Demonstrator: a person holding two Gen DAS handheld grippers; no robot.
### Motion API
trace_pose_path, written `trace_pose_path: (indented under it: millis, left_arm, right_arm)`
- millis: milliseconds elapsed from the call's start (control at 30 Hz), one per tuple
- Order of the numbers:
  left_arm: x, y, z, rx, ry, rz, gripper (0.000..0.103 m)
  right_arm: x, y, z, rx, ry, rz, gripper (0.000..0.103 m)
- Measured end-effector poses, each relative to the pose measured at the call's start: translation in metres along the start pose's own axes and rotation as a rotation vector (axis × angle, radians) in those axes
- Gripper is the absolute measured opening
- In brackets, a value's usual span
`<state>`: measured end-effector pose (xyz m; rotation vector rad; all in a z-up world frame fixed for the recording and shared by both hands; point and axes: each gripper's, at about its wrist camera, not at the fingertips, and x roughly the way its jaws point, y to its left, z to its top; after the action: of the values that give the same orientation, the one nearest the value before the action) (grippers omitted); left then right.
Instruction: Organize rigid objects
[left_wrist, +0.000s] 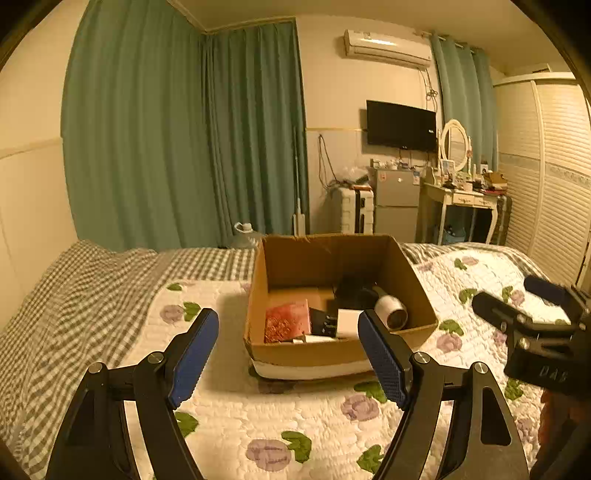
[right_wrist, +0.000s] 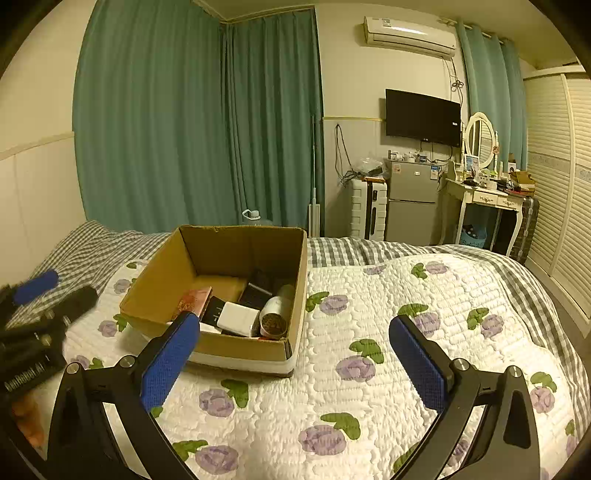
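An open cardboard box (left_wrist: 306, 350) sits on the quilted bed, also seen in the right wrist view (right_wrist: 155, 291). Inside lie a red patterned box (left_wrist: 286, 319), a white box (right_wrist: 238, 318), black boxes (right_wrist: 255, 293) and a white hair dryer (left_wrist: 390, 309). My left gripper (left_wrist: 288, 354) is open and empty, held just in front of the box. My right gripper (right_wrist: 293, 354) is open and empty, to the right of the box over the quilt; it also shows in the left wrist view (left_wrist: 517, 299).
The floral quilt (right_wrist: 369, 332) covers the bed over a checked sheet (left_wrist: 92, 280). Green curtains, a small fridge (right_wrist: 412, 201), a dressing table (right_wrist: 480, 199) and a slatted wardrobe (right_wrist: 561, 184) stand beyond the bed.
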<state>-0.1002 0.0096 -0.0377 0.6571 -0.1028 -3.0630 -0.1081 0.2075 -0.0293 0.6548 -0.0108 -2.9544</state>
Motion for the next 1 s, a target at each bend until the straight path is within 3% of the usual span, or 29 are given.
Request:
trace_pose_path:
  millis: [1000]
  left_arm:
    - [-0.0073, 0.0059, -0.0026, -0.013, 0.024, 0.013, 0.081]
  right_arm:
    - [-0.0012, 0.0056, -0.0034, -0.023, 0.005, -0.023, 0.103]
